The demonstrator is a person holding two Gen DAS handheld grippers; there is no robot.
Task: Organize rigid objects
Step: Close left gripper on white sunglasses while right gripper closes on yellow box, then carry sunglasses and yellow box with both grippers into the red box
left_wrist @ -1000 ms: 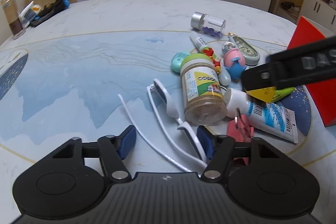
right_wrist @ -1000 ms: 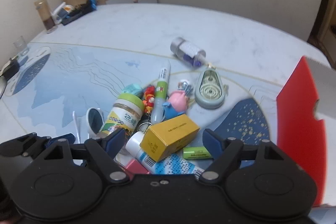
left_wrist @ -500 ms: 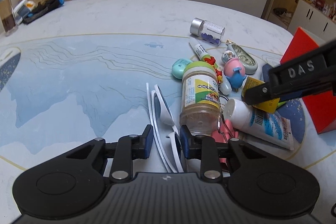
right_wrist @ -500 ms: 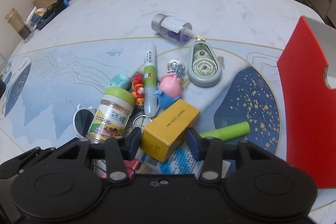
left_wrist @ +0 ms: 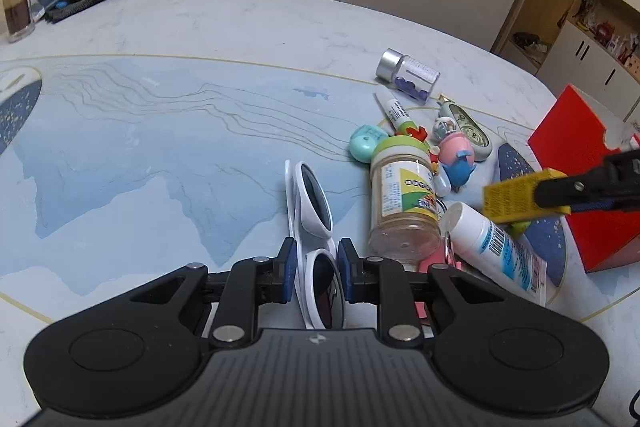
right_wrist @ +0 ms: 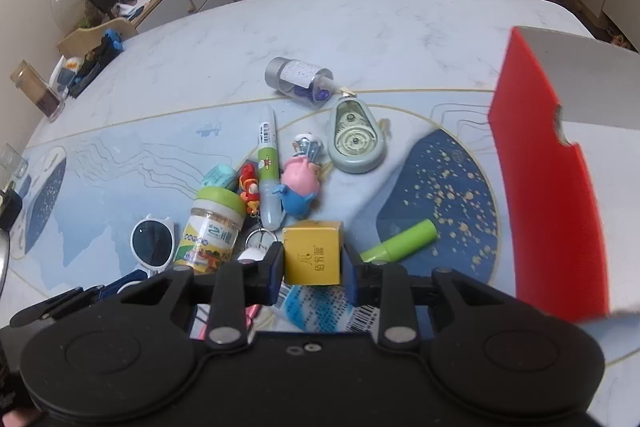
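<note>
Marbled bench [left_wrist: 248,27] clutter: left gripper [left_wrist: 317,269] pinches the stiff, probably fragile sunglasses [left_wrist: 310,195] by one lens, right gripper [right_wrist: 313,267] clamps a light rigid yellow box [right_wrist: 313,251], red bin [right_wrist: 548,195] at three o'clock.

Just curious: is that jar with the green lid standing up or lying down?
Lying down. The jar rests on its side on the table, green lid pointing away, clear base toward the left claw.

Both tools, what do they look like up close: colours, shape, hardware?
Left tool and right tool match: matte black plastic bodies with two round side lobes, a ribbed centre panel, silver pivot screws on black linkage arms, and blue pads on the fingertips. No sleeves are visible.
</note>
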